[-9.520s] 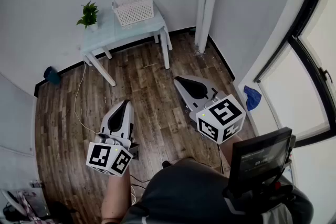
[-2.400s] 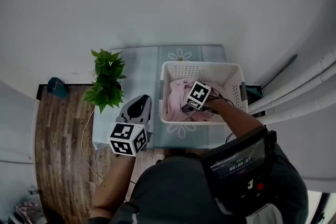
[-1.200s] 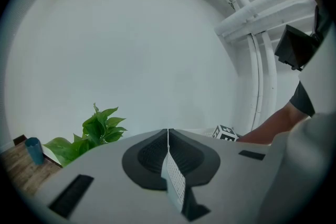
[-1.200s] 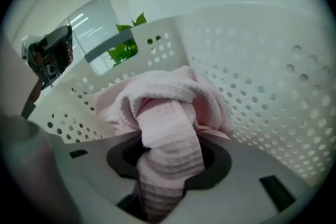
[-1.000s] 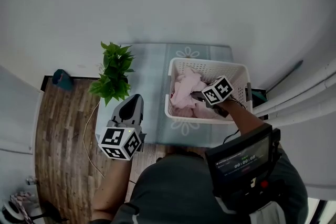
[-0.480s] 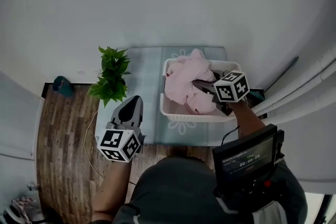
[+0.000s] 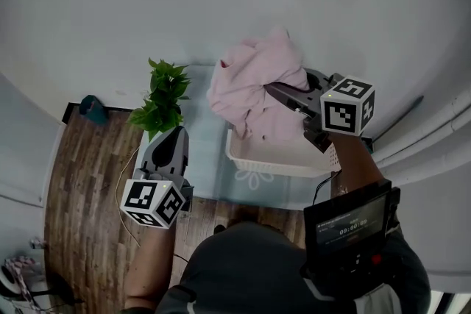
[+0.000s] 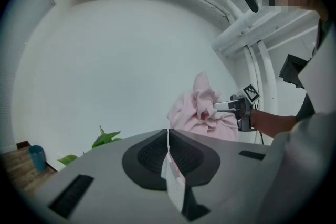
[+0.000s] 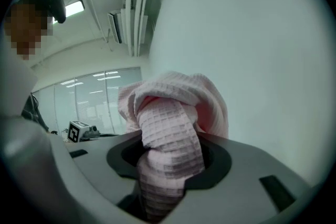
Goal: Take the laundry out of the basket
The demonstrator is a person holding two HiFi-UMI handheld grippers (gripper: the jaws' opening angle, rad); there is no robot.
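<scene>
1. Laundry (image 7: 254, 88), a pink waffle cloth, hangs bunched in the air above the white basket (image 7: 274, 164), which stands on the table (image 7: 210, 154).
2. We hold the cloth with the right gripper (image 7: 274, 90). Its jaws stand partly open and press on a thick fold of it.
3. Our left gripper (image 7: 175, 133) is to the left of the basket, near the plant (image 7: 163, 103), and its jaws are closed together.

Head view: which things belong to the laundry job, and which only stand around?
Belong to the job: pink cloth, clamped in the right gripper; white basket.
Only standing around: potted plant; table; teal thing on the floor; left gripper, shut, empty.
</scene>
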